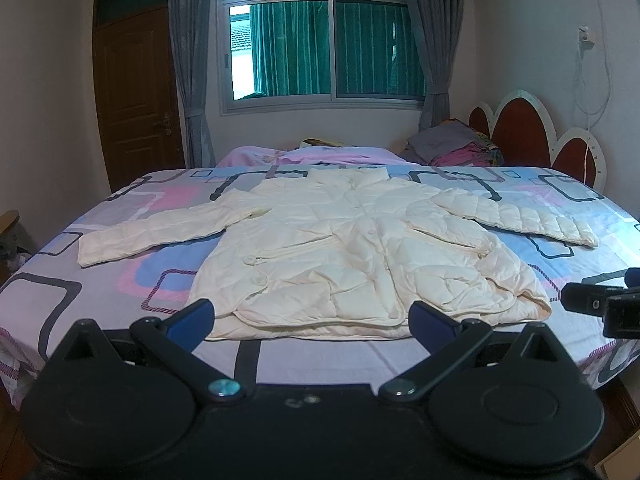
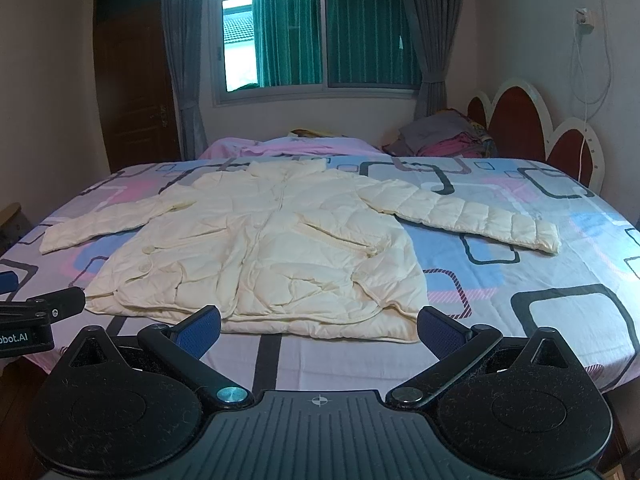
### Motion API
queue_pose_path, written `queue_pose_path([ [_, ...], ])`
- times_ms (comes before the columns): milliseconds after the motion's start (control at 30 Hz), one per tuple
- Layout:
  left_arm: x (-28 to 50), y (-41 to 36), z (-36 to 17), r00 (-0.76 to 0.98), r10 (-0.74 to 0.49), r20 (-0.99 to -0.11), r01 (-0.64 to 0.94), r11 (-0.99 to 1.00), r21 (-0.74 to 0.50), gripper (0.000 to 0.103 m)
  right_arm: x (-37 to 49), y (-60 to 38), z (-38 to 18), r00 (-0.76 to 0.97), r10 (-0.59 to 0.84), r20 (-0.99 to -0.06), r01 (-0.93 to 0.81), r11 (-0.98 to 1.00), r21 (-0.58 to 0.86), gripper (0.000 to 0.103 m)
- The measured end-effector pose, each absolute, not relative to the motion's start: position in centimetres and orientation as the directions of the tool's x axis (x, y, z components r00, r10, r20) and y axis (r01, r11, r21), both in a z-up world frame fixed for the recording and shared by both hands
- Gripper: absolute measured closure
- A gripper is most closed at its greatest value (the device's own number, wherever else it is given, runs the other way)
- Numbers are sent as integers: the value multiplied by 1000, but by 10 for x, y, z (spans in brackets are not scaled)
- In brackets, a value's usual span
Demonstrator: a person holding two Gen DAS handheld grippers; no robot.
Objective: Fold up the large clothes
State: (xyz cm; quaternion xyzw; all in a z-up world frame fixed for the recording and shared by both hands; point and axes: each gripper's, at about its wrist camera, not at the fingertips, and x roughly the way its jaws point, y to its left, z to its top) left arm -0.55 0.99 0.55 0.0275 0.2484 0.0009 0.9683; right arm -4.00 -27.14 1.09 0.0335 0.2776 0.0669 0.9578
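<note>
Both tools gape; jacket [image 1: 360, 256] back collar edge hard to see.

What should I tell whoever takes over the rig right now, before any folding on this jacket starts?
Left gripper: open, empty, hovering just short of the jacket's hem.
Right gripper: open, empty, beside it at the same hem.
Cream puffer jacket: flat on the patterned bed sheet, front up, both sleeves spread outward, collar toward the window.
Done: jacket laid out.
Left: every fold; probably sleeves in first, then the body.
</note>
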Motion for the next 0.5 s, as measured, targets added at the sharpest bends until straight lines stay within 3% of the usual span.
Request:
queue_pose_path([
  [500, -6, 11, 6, 876, 18, -483, 11, 998, 57, 0, -40, -271, 12, 836, 149, -528, -112, 988, 102, 0],
])
